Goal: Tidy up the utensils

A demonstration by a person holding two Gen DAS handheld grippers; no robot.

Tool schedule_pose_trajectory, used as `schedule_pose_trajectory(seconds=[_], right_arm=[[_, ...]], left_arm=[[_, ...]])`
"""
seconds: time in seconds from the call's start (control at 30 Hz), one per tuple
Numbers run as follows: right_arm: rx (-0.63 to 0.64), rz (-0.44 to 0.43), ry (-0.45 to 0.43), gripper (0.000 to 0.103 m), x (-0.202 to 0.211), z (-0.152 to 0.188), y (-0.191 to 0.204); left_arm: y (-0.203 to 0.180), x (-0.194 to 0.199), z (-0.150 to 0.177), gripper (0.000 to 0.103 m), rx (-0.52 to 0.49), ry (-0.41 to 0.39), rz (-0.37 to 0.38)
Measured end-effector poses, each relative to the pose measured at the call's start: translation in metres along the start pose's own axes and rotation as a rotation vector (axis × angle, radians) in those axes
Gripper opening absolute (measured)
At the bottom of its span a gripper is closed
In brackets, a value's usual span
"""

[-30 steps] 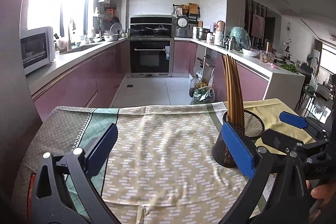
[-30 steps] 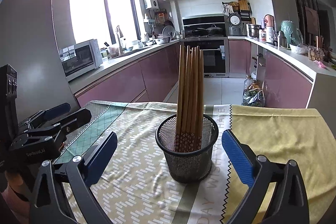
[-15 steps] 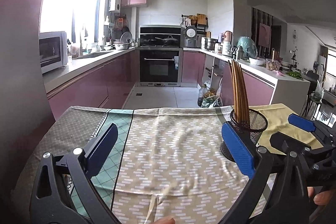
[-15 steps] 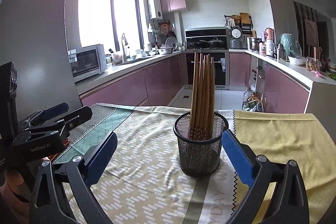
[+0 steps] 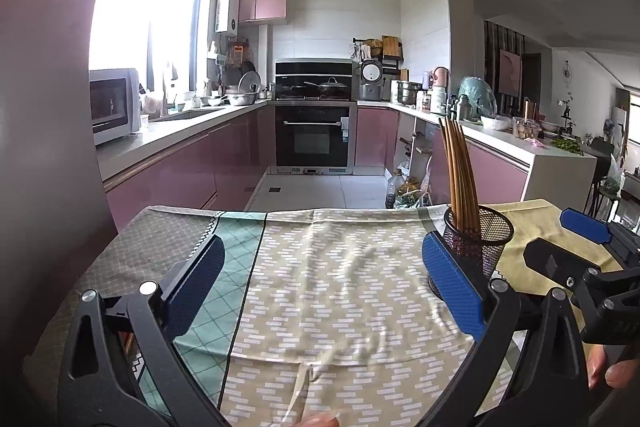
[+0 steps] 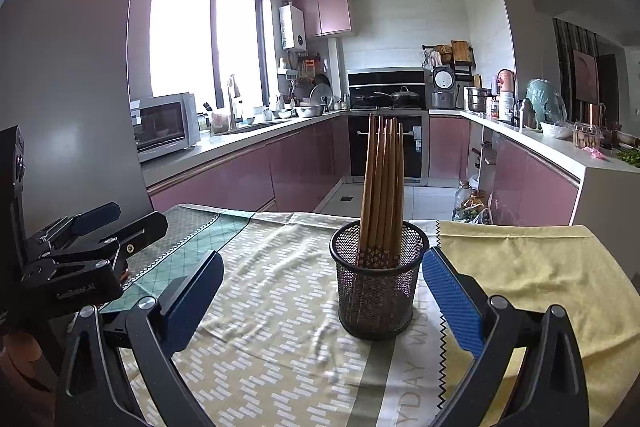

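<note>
A black wire-mesh cylindrical holder (image 6: 377,283) stands upright on the worktop, on a beige cloth with a pattern of short white dashes (image 6: 272,311), close to the seam where that cloth meets a plain yellow cloth (image 6: 532,267) covering the right end. A bundle of long brown wooden chopsticks (image 6: 383,187) stands in the holder, thin ends up, leaning slightly toward the holder's far-left wall. A teal diamond-patterned strip (image 5: 218,291) and a grey patterned section (image 5: 156,251) cover the worktop's left end.

The right gripper (image 6: 322,303) hangs low over the near edge of the worktop with its blue-padded jaws spread wide; the holder sits between them, nearer the right pad, touching neither. The left gripper (image 5: 320,287) is held near the near-left part of the worktop, its jaws also spread wide with only bare beige cloth between them. In the left wrist view the holder (image 5: 478,247) shows just behind the right pad, near the far-right part of the beige cloth, and the right gripper (image 5: 568,243) appears at the right side. A fingertip of a hand (image 5: 622,375) shows at the lower right there.
</note>
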State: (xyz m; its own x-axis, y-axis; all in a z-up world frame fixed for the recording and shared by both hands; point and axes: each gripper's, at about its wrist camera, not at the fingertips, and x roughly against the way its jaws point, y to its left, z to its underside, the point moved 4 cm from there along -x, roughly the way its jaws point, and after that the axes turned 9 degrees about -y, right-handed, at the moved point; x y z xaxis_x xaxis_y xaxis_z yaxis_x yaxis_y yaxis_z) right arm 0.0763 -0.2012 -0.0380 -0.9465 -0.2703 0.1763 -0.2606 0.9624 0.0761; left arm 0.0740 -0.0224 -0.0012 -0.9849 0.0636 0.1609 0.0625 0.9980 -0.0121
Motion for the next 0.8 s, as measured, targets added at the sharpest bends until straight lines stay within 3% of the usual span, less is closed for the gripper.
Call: schedule_pose_trajectory(seconds=[0.8], right_arm=[[-0.018, -0.01, -0.004, 0.096, 0.0023, 0.004, -0.0007]], left_arm=[[-0.0005, 0.0073, 0.0005, 0.097, -0.019, -0.032, -0.023]])
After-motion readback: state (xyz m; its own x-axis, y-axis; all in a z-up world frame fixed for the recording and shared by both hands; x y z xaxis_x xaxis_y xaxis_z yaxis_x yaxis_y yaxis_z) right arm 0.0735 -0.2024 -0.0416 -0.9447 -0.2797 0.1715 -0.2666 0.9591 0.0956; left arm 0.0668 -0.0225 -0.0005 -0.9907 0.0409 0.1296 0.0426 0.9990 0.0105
